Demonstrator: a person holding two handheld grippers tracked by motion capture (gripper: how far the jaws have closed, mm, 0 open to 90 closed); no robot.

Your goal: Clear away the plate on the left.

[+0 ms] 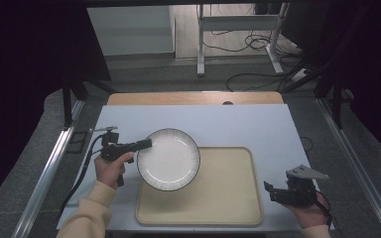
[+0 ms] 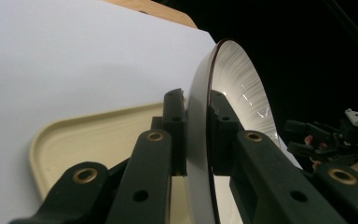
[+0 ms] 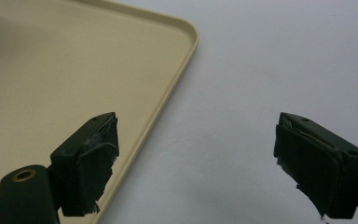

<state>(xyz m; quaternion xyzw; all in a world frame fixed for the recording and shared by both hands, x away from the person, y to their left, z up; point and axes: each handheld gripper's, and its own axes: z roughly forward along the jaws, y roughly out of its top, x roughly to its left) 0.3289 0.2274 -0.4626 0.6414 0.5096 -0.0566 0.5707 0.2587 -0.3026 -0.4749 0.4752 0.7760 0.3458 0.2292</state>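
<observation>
I have the left gripper (image 1: 148, 144) clamped on the plate (image 1: 168, 159), its jaws pinching the rim at the plate's left edge. In the left gripper view the rim sits squarely between the two pads (image 2: 175, 130), one pressed on the underside and one on the inner face, and the plate (image 2: 235, 81) stands on edge across that view. From the high view the plate is white with a dark rim and fine ribbing toward the edge. It hangs over the tray's (image 1: 228, 198) near-left part, with its left portion out past the tray edge over the worktop (image 1: 258, 124). I cannot tell whether its lower edge touches the tray or is just clear of it.

My right gripper (image 1: 273, 191) is well apart from the plate, at the tray's right edge near the front of the worktop. Its jaws are spread wide with nothing between them; in the right gripper view one pad (image 3: 93, 163) hangs over the tray rim (image 3: 168, 100) and the other over bare worktop (image 3: 261, 70).
</observation>
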